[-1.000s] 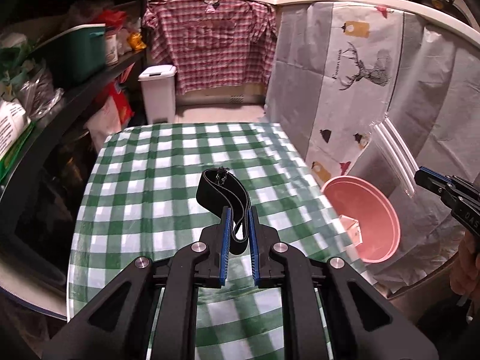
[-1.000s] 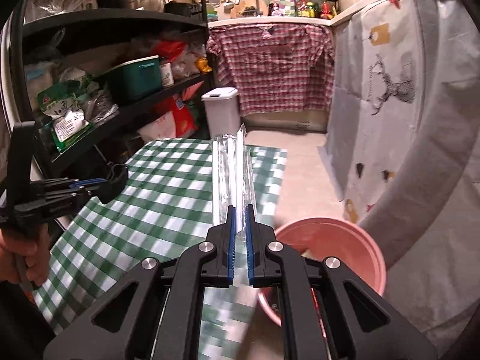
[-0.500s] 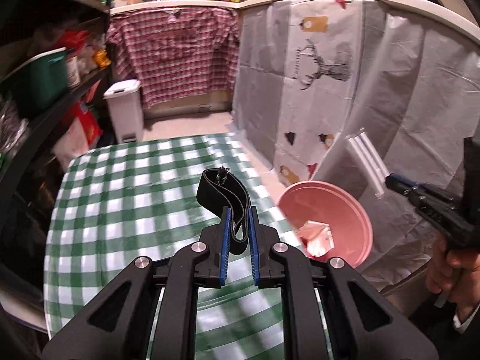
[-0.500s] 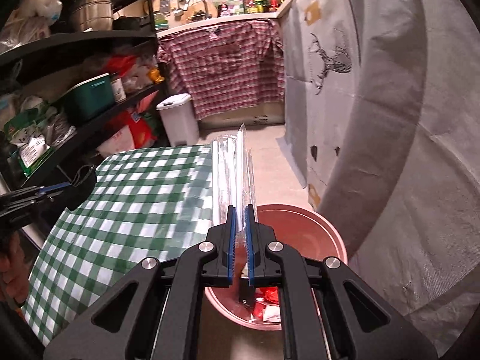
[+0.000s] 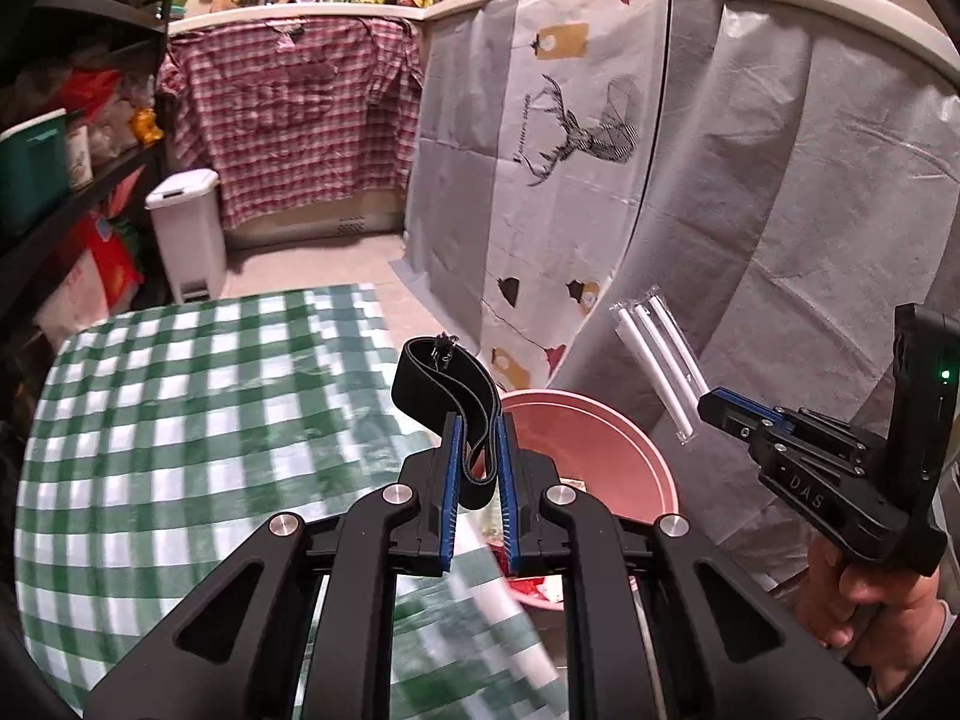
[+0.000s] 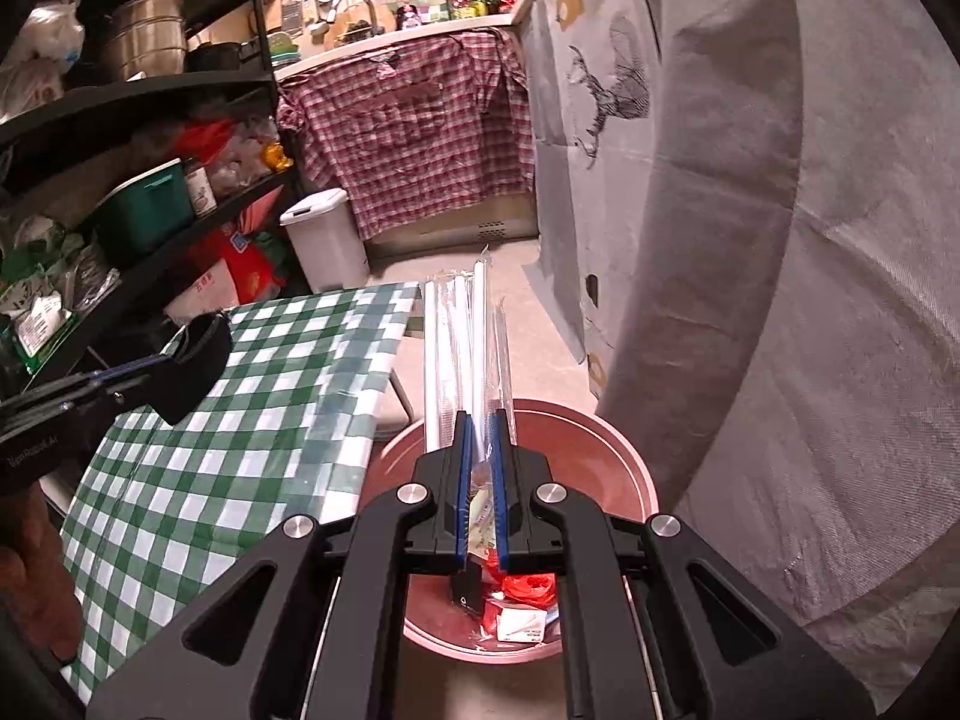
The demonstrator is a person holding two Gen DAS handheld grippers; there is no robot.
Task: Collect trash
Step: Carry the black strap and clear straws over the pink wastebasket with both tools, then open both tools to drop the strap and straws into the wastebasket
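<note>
My left gripper [image 5: 478, 420] is shut on a black elastic band [image 5: 447, 387] that loops up above its fingertips, over the right edge of the green checked table [image 5: 180, 420]. Past that edge, low on the floor, stands a pink bin [image 5: 606, 450] with wrappers inside. My right gripper [image 6: 480, 420] is shut on a clear packet of white straws [image 6: 465, 336] that sticks up, right above the pink bin [image 6: 600, 450]. In the left wrist view the right gripper [image 5: 711, 405] and its straws packet [image 5: 657, 360] hang at the right. The left gripper [image 6: 174, 372] with the band shows at the left of the right wrist view.
A grey deer-print sheet [image 5: 600, 150] covers the wall to the right of the bin. A white pedal bin [image 5: 189, 228] stands on the floor beyond the table, under a hanging plaid shirt [image 5: 288, 120]. Black shelves [image 6: 150, 180] full of goods line the left side.
Both grippers moved toward the pink bin: the left one swung right with the band to the table's edge. The right one came down with the straws over the bin.
</note>
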